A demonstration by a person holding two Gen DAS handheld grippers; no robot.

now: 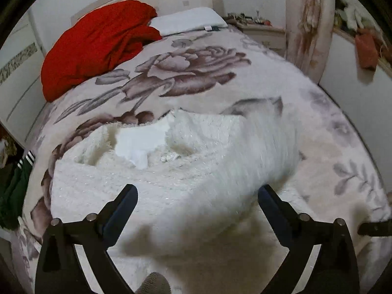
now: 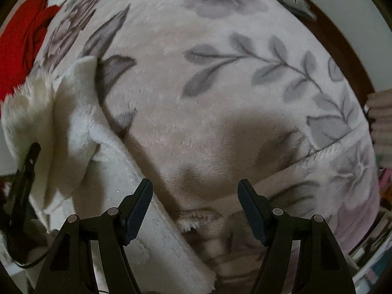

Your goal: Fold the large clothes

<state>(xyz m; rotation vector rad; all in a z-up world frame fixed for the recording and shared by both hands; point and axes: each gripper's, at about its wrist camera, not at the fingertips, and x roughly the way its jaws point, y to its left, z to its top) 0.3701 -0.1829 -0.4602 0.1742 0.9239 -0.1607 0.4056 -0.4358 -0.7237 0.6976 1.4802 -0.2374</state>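
A fluffy white garment (image 1: pixel 186 161) lies on the floral bedspread (image 1: pixel 196 73), its collar opening with a white lining facing the headboard. Part of it looks motion-blurred. My left gripper (image 1: pixel 197 191) hovers over the garment's near part, jaws wide open and empty. In the right wrist view the same garment (image 2: pixel 73 127) lies at the left, its edge running down under my right gripper's left finger (image 2: pixel 137 210). My right gripper (image 2: pixel 194 196) is open and empty above the bedspread (image 2: pixel 220 98). The left gripper (image 2: pixel 27 171) shows at the far left there, by the garment.
A red blanket (image 1: pixel 98 44) and a white pillow (image 1: pixel 188 20) lie at the bed's head. A nightstand (image 1: pixel 259 28) and curtain (image 1: pixel 308 24) stand at the far right. Green clothing (image 1: pixel 14 186) hangs at the left edge. Stacked towels (image 2: pixel 379 122) are at the right.
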